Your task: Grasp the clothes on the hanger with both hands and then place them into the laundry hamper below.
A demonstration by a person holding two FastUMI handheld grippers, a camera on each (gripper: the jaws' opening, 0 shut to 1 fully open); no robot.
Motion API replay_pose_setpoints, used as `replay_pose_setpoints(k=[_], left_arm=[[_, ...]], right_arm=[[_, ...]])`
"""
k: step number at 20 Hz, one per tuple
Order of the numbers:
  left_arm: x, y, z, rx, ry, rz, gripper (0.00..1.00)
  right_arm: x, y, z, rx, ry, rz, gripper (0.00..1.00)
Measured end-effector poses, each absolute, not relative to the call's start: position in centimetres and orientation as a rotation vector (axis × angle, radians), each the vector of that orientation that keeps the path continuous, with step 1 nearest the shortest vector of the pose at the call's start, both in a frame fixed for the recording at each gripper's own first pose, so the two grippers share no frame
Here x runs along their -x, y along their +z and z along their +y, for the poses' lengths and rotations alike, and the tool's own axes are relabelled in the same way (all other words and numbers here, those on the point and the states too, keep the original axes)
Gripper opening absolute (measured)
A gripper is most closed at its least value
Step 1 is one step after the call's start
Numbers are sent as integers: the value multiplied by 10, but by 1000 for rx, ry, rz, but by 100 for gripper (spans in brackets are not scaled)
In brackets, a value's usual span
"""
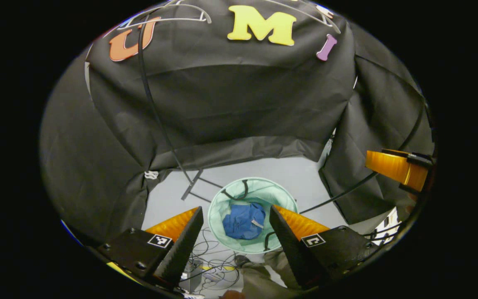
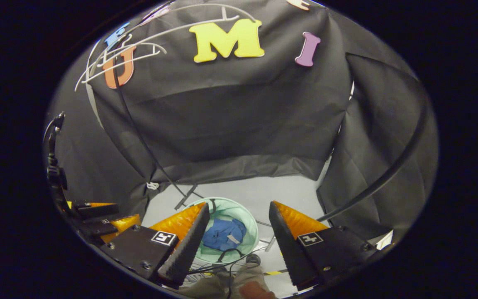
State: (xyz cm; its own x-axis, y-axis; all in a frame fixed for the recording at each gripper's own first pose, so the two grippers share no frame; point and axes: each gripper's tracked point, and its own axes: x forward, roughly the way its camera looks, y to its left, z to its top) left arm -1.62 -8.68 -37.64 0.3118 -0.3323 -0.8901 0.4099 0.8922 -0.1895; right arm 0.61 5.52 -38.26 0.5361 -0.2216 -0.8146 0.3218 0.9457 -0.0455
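A blue garment (image 1: 244,221) lies crumpled inside the pale green round laundry hamper (image 1: 221,198) on the floor. High above it my left gripper (image 1: 236,238) is open, nothing between its fingers. In the right gripper view the same blue garment (image 2: 223,234) rests in the hamper (image 2: 250,223), and my right gripper (image 2: 237,241) is open above it, holding nothing. Bare white hangers (image 2: 139,33) hang at the top left against the wall. The right gripper (image 1: 396,168) shows at the right edge of the left gripper view; the left gripper (image 2: 98,222) sits at the lower left of the right gripper view.
Black cloth walls close in the back and both sides. A thin black stand pole (image 1: 156,112) runs down to a base beside the hamper. Tangled cables (image 1: 212,261) lie on the grey floor near the hamper's front. A person's leg (image 2: 222,284) shows at the bottom.
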Motion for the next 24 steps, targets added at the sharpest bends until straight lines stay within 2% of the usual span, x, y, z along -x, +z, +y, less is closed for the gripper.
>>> replay_pose_setpoints(k=[7, 14, 23, 24], left_arm=[[-3, -320, -74, -41, -462, 1044, 97], [-1, -245, -64, 3, -354, 901, 98], [34, -87, -83, 38, -304, 609, 100], [35, -68, -83, 34, -303, 566, 100]], right_arm=[[8, -334, 49, -118, -343, 852, 92], [17, -283, 38, -82, -246, 744, 92], [67, -135, -2, -34, -145, 443, 92], [73, -113, -5, -28, -139, 399, 96]])
